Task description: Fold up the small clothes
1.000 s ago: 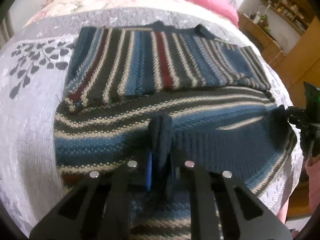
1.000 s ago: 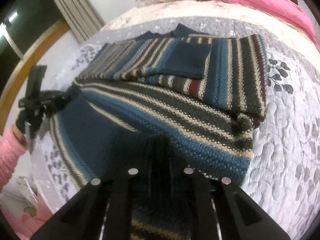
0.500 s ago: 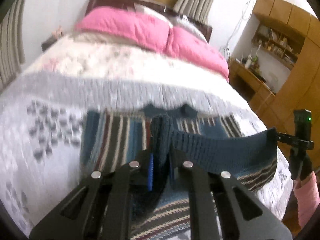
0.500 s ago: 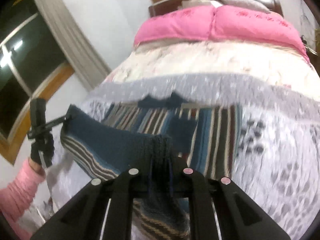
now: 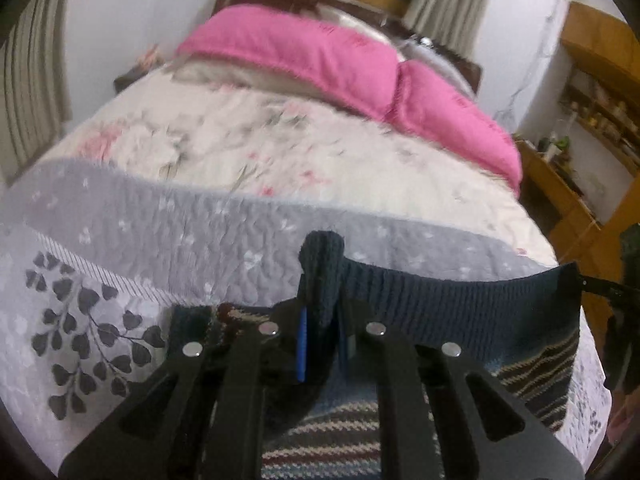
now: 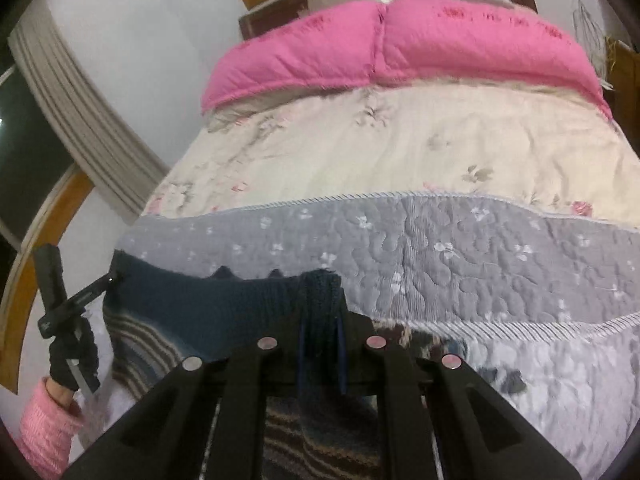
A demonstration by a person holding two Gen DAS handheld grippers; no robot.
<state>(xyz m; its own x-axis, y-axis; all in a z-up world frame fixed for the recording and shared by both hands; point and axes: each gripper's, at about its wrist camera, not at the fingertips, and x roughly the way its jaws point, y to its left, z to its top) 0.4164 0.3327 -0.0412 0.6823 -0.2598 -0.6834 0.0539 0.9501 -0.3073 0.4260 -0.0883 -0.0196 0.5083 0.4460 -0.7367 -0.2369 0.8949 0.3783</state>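
Left gripper (image 5: 320,312) is pinching the navy ribbed hem of the striped sweater (image 5: 460,312); right gripper (image 6: 320,312) is pinching the same hem at its other corner. Hem is hanging stretched between them, raised over the grey quilt (image 6: 460,248). Sweater's lower part seems to be resting on the bed, though blur obscures it. Pink pillows (image 5: 320,52) are lying at the headboard.

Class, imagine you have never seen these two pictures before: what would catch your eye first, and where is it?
Nearest the cameras, the striped knit sweater hangs stretched between the left gripper and right gripper, each with its jaws shut on the navy ribbed hem. Behind it, a bright pink duvet lies bunched at the head of the bed, beyond the grey quilted bedspread.
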